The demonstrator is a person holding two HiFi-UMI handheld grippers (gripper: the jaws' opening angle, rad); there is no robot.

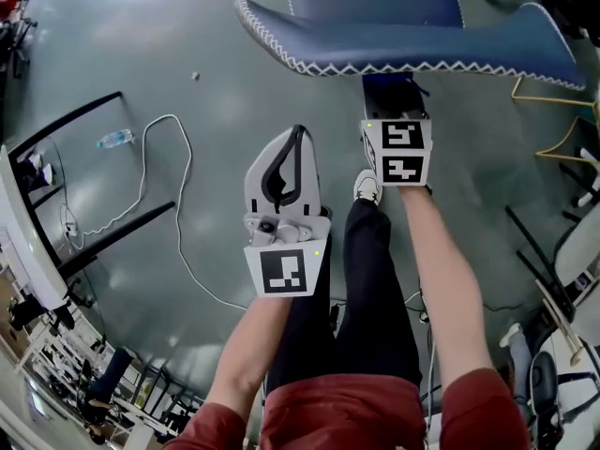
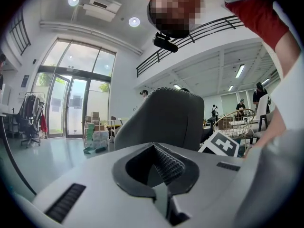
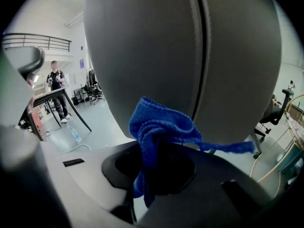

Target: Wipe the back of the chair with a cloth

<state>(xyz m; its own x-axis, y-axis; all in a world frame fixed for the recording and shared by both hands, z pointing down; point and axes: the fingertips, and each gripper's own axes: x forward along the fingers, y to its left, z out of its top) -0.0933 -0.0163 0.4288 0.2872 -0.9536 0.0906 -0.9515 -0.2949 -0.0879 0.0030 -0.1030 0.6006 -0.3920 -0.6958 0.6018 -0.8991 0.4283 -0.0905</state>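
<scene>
The chair back [image 1: 403,36], blue with white stitching along its edge, fills the top of the head view. In the right gripper view it looms as a grey curved surface [image 3: 180,56] right ahead. My right gripper [image 3: 149,167] is shut on a blue cloth [image 3: 159,127], and the bunched cloth lies close against the chair back. From the head, only that gripper's marker cube [image 1: 397,151] shows; its jaws are hidden under the chair's edge. My left gripper [image 1: 298,134] is shut and empty, held left of the right one and short of the chair [image 2: 159,118].
A water bottle [image 1: 114,139] and a white cable [image 1: 159,186] lie on the grey floor at left, near black table legs [image 1: 112,237]. The person's legs and a shoe [image 1: 367,187] are under the grippers. Other chairs [image 1: 572,251] crowd the right. A wire basket [image 2: 237,122] stands behind.
</scene>
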